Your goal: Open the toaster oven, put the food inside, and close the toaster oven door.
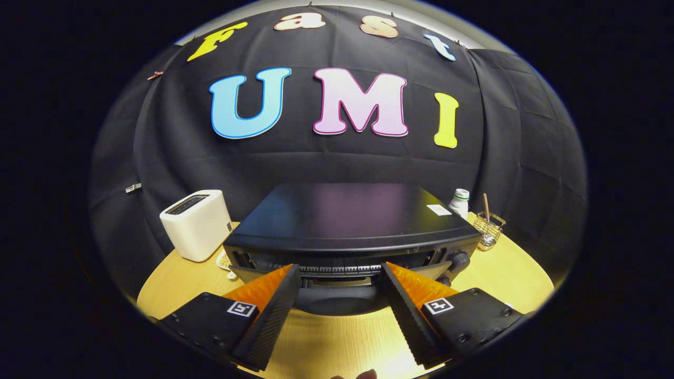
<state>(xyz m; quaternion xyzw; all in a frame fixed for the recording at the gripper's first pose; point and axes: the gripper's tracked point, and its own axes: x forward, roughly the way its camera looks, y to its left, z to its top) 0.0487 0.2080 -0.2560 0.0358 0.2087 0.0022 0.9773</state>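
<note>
We see the tool (340,273) with its two fingers spread wide, holding nothing, their orange-backed tips level with the front of the black toaster oven (347,223) that sits on the yellow wooden bench (505,268). The oven's door (337,297) appears dropped open, its dark panel lying low between the fingers, with the slotted front edge just above it. We cannot make out any food. To the left of the oven stands a white toaster (195,223), close beside it. To the right, behind the oven's corner, a white bottle (459,202) stands near a small wire basket (488,229) with a stick in it.
</note>
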